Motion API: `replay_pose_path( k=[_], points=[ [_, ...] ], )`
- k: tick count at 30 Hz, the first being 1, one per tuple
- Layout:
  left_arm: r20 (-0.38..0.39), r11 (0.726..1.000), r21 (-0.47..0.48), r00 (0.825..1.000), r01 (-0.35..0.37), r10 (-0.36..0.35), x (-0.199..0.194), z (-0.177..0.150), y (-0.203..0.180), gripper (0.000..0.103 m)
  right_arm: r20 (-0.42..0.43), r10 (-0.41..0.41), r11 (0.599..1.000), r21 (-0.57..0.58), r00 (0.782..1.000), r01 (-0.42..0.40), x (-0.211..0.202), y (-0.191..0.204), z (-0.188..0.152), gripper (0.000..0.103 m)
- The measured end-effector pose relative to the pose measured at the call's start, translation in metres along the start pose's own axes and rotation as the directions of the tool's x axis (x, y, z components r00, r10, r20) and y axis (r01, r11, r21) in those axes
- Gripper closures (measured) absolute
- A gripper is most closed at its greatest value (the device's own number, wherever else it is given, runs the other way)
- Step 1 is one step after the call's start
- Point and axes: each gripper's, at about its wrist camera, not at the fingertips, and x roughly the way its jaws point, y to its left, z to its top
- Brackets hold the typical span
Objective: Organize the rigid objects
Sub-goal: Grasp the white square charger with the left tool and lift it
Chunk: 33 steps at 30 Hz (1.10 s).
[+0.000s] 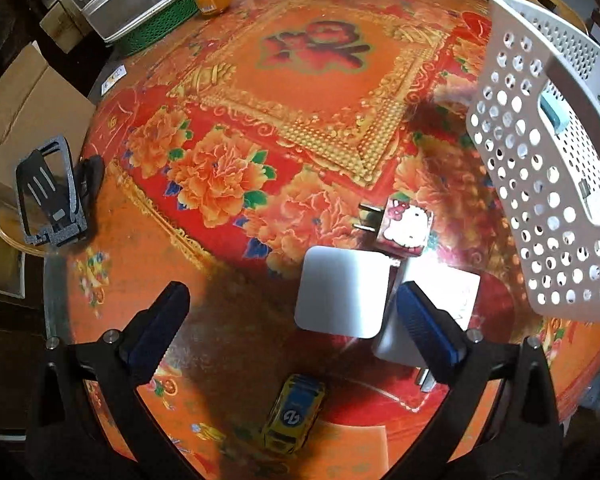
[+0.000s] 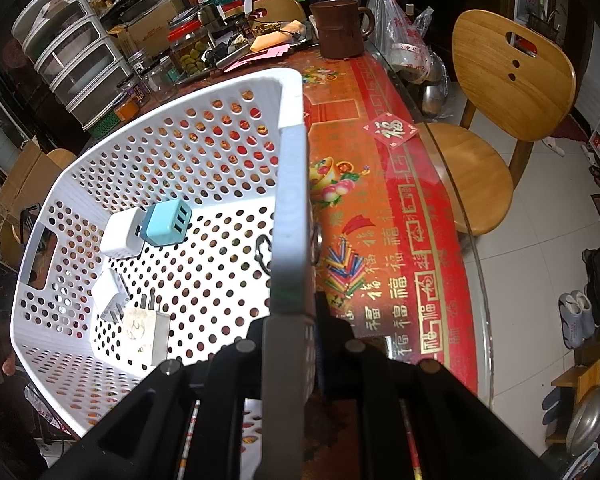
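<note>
My left gripper (image 1: 292, 320) hangs released over the table (image 1: 312, 92), and I judge its blue pad could nudge the white chargers (image 1: 340, 292) into the toy car (image 1: 294, 412) or Hello Kitty plug (image 1: 406, 228). My right gripper (image 2: 288, 340) is clenched on the tilted white basket's (image 2: 290, 184) rim, where the teal charger (image 2: 166, 222) and other plugs could slide.

One white perforated basket (image 2: 188, 148) holds four plug adapters: one teal three-port charger (image 2: 165, 222) at about 11 o'clock inside it, and three white ones (image 2: 121, 234) (image 2: 109, 293) (image 2: 146, 330) running down toward 7 o'clock. On the counter (image 1: 320, 92) lie three more chargers: one Hello Kitty cube (image 1: 405, 227), two plain white blocks (image 1: 342, 291) (image 1: 448, 296). One yellow toy car (image 1: 294, 416) sits at 6 o'clock, one black phone stand (image 1: 50, 196) at 9 o'clock.
</note>
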Motion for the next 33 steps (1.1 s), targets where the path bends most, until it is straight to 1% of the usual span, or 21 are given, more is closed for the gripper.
replay_pose_path(
  k=[4, 6, 7, 10, 11, 12, 13, 14, 16, 18, 22, 25, 28, 30, 33],
  points=[
    [-0.045, 0.999, -0.031, 0.999, -0.011, 0.01, 0.016, 0.002, 0.014, 0.001, -0.002, -0.002, 1.0, -0.001, 1.0, 0.002, 0.0, 0.0, 0.001, 0.091],
    [-0.05, 0.999, -0.033, 0.998, -0.027, 0.025, 0.02, -0.001, 0.018, 0.002, 0.0, -0.001, 1.0, 0.0, 1.0, 0.001, 0.0, 0.0, 0.001, 0.091],
    [-0.047, 0.999, -0.027, 0.999, -0.023, 0.022, 0.021, -0.003, 0.018, 0.003, 0.0, 0.0, 1.0, 0.001, 1.0, 0.0, 0.0, 0.0, 0.001, 0.091],
    [-0.037, 1.0, -0.017, 0.999, -0.009, 0.009, 0.021, -0.006, 0.014, 0.014, 0.0, 0.001, 1.0, 0.0, 1.0, -0.001, 0.0, 0.0, 0.001, 0.091],
    [-0.035, 1.0, -0.018, 0.999, -0.004, 0.003, 0.021, -0.007, 0.012, 0.025, 0.0, 0.001, 1.0, 0.0, 1.0, -0.001, 0.0, 0.0, 0.001, 0.091],
    [-0.038, 1.0, -0.017, 0.999, 0.017, -0.018, 0.021, -0.008, 0.009, 0.041, 0.0, 0.001, 1.0, 0.0, 1.0, -0.001, 0.0, 0.0, 0.001, 0.091],
    [-0.042, 0.999, -0.017, 0.998, 0.035, -0.036, 0.021, -0.008, 0.007, 0.051, 0.0, 0.001, 1.0, 0.001, 1.0, -0.001, 0.0, 0.0, 0.001, 0.091],
    [-0.041, 0.999, -0.02, 0.999, 0.035, -0.036, 0.021, -0.009, 0.006, 0.058, 0.001, 0.001, 1.0, 0.001, 1.0, -0.001, 0.0, 0.0, 0.001, 0.091],
    [-0.033, 1.0, -0.004, 0.999, -0.009, 0.009, 0.02, -0.01, 0.002, 0.058, 0.001, 0.001, 1.0, 0.001, 1.0, -0.001, 0.0, 0.0, 0.001, 0.091],
    [-0.025, 1.0, -0.022, 1.0, -0.003, 0.002, 0.018, -0.009, 0.004, 0.059, 0.001, 0.0, 1.0, 0.001, 1.0, 0.0, 0.0, 0.0, 0.001, 0.091],
    [0.013, 0.998, -0.054, 0.999, -0.031, 0.031, -0.003, -0.003, 0.015, 0.059, 0.001, 0.001, 1.0, 0.0, 1.0, -0.001, 0.0, 0.0, 0.001, 0.091],
    [0.061, 0.996, -0.068, 0.996, -0.06, 0.064, -0.035, 0.005, 0.022, 0.059, 0.001, 0.0, 1.0, -0.003, 1.0, 0.0, 0.001, 0.0, 0.001, 0.091],
    [0.132, 0.995, -0.064, 0.987, -0.079, 0.086, -0.079, 0.02, 0.018, 0.059, 0.001, 0.0, 1.0, -0.003, 1.0, 0.0, 0.0, 0.0, 0.001, 0.091],
    [0.182, 0.995, -0.049, 0.978, -0.09, 0.097, -0.112, 0.032, 0.004, 0.059, 0.001, 0.0, 1.0, -0.003, 1.0, 0.0, 0.001, 0.0, 0.001, 0.091],
    [0.229, 0.994, 0.005, 0.968, -0.107, 0.103, -0.146, 0.048, -0.024, 0.059, 0.001, 0.0, 1.0, -0.005, 1.0, 0.0, 0.001, 0.0, 0.001, 0.091]
  ],
)
